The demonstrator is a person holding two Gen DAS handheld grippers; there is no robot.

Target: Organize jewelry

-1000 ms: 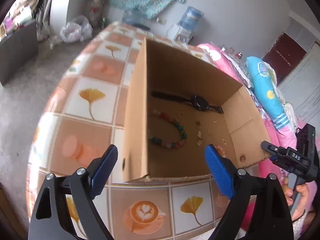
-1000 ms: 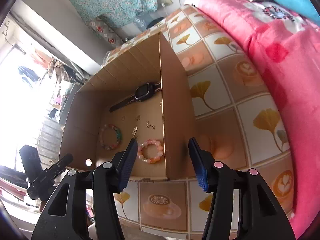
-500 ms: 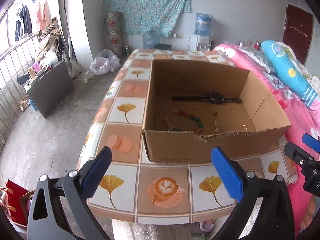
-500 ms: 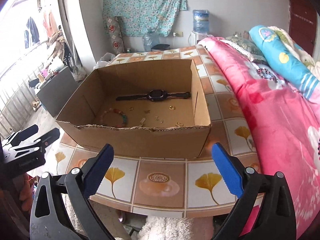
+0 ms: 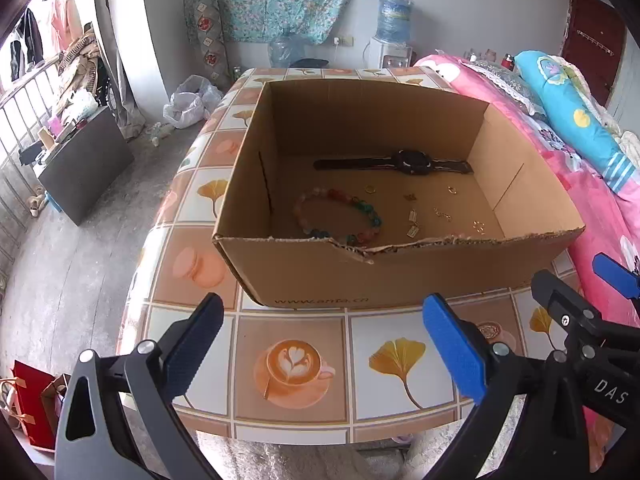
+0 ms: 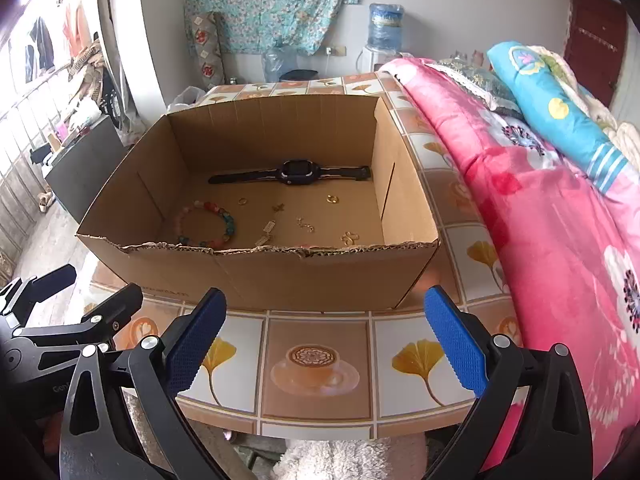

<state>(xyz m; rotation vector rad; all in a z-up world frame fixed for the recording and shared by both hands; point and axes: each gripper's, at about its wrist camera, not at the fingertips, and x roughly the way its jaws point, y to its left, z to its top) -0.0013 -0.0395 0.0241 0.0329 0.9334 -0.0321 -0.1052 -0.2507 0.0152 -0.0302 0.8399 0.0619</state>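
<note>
An open cardboard box [image 5: 400,272] [image 6: 280,276] stands on the tiled table [image 5: 296,360]. Inside lie a black watch [image 5: 412,162] [image 6: 294,172], a multicoloured bead bracelet [image 5: 340,216] [image 6: 208,224] and several small gold rings and earrings [image 5: 440,212] [image 6: 304,224]. My left gripper [image 5: 324,344] is open and empty, held in front of the box's near wall above the table edge. My right gripper [image 6: 326,340] is open and empty, also in front of the box. Each gripper shows at the edge of the other's view.
A bed with a pink quilt [image 6: 540,220] and a blue pillow [image 5: 580,120] runs along the table's right side. A water dispenser [image 5: 390,36] stands by the far wall. A dark cabinet [image 5: 84,164] and bags sit on the floor to the left.
Both grippers have pulled back and dropped from over the box to in front of its near wall. Both stay open and empty. The jewelry has not moved.
</note>
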